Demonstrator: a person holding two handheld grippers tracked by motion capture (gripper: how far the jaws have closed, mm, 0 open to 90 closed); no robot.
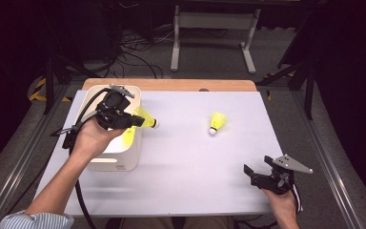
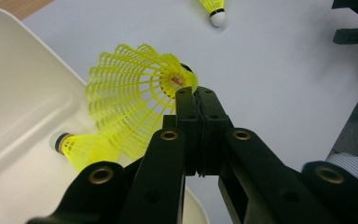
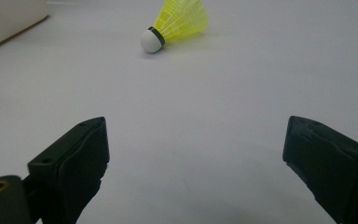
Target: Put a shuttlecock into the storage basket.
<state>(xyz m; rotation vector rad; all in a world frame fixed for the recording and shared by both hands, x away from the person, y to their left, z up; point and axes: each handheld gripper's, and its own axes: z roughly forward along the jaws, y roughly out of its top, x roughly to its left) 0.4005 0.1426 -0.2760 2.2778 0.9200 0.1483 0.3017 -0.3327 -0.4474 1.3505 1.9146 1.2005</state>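
High view: my left tool (image 1: 132,120) pinched a yellow shuttlecock's skirt (image 1: 144,117) over the white bin (image 1: 124,157), where another shuttlecock (image 2: 81,147) seemingly lay. A third shuttlecock (image 1: 217,122) sat mid-worktop (image 1: 181,157). My right tool (image 1: 257,168) rested with jaws spread, empty.
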